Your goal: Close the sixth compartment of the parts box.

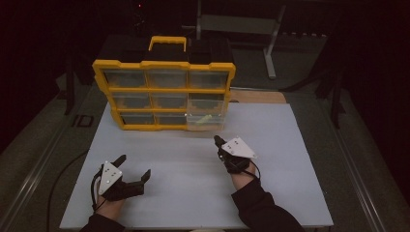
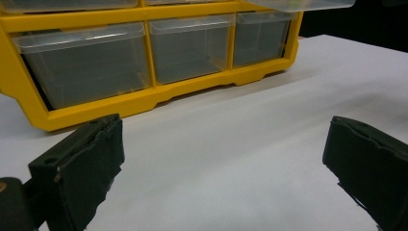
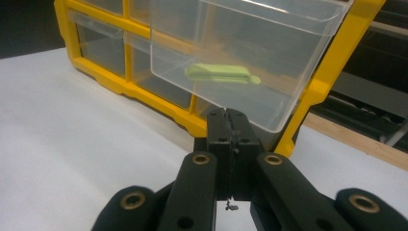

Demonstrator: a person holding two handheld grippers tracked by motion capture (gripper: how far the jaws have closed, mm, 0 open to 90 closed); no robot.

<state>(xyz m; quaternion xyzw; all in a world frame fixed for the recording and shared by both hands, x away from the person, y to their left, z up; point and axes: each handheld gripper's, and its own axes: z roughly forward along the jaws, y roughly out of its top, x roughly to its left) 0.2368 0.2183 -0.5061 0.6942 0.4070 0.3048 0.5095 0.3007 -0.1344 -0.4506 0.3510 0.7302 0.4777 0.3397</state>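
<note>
A yellow organizer with clear drawers (image 1: 164, 92) stands upright at the back of the white board (image 1: 193, 193). Its bottom right drawer (image 1: 206, 121) (image 3: 240, 62) is pulled out and holds a light green clip (image 1: 204, 119) (image 3: 222, 73). My right gripper (image 1: 218, 141) (image 3: 227, 115) sits just in front of that drawer, its jaws pressed together with nothing between them. My left gripper (image 1: 133, 166) (image 2: 221, 163) rests at the board's near left, open, with bare board between its pads. The organizer's bottom row (image 2: 144, 57) lies ahead of it.
A yellow carry handle (image 1: 167, 42) tops the organizer. A wooden strip (image 1: 256, 96) lies behind the board at the right. A metal stand (image 1: 270, 43) rises at the back. Dark floor surrounds the board.
</note>
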